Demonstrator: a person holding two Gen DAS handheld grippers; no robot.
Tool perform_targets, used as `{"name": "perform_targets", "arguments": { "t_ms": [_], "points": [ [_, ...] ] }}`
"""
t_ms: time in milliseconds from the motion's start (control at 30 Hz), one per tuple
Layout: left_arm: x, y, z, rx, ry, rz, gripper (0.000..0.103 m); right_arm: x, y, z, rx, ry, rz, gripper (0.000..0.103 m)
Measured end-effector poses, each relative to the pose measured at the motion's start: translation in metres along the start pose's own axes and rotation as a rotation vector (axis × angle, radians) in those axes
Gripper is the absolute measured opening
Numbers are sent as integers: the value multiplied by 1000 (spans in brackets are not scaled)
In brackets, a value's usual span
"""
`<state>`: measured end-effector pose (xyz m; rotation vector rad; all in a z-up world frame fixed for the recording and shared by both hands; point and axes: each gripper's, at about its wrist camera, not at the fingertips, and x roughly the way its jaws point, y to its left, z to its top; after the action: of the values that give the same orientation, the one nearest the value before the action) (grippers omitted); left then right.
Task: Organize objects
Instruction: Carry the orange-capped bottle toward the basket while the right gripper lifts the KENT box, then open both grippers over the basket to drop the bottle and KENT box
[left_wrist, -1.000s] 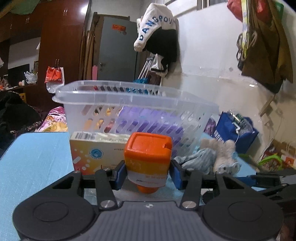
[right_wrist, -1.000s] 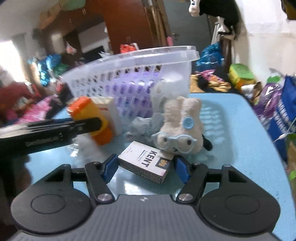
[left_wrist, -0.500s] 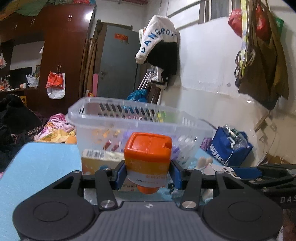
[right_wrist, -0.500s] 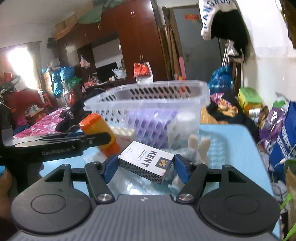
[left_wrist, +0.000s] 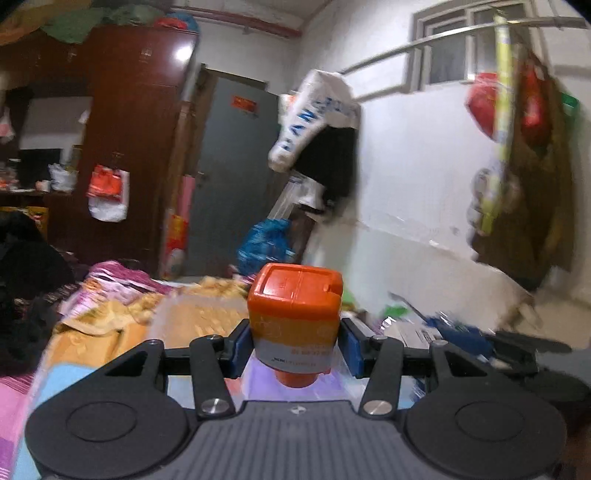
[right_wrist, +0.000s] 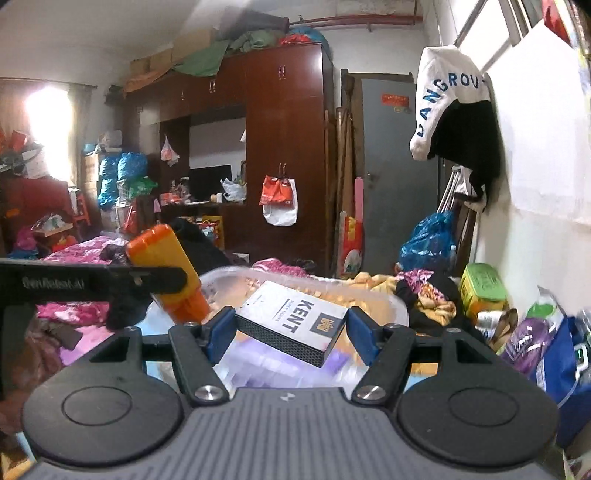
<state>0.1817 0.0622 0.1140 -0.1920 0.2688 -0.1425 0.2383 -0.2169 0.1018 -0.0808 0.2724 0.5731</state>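
The basket (right_wrist: 391, 308) is mostly hidden behind the cigarette pack (right_wrist: 295, 319); the left wrist view around the orange bottle (left_wrist: 295, 317) is motion-blurred.

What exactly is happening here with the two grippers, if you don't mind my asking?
A person is tidying up with a handheld gripper in each hand. The left gripper clamps an orange bottle, and the right gripper clamps a Kent box. Both are held above the clear plastic basket.

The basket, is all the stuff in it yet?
Not yet. The left gripper is shut on the orange bottle and the right gripper on the KENT box, both held above the clear basket. Dropping them in is left. Anything still on the table is out of view.
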Motion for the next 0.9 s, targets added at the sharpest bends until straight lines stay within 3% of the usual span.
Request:
{"name": "perform_targets", "arguments": {
  "t_ms": [133,300,600,700,733,767,800,900],
  "points": [
    [42,13,15,-28,57,54,53,34,-6,1,-25,38,-32,68],
    [76,20,7,-9,137,118,53,65,-2,-14,-71,125,-69,68],
    [86,32,-4,-4,151,147,53,61,-10,-21,-25,133,-37,69],
    [86,34,-6,-5,146,109,55,61,-10,-19,-33,130,-40,70],
    [84,33,-7,8,136,95,62,61,-12,-18,-25,129,-36,70],
    [82,30,-8,16,128,99,88,61,-14,-18,-8,134,-26,84],
    [79,29,-8,16,120,102,103,62,-16,-18,10,134,-21,103],
    [68,28,-9,7,92,71,103,55,-20,-21,27,111,-20,103]
  ]
}}
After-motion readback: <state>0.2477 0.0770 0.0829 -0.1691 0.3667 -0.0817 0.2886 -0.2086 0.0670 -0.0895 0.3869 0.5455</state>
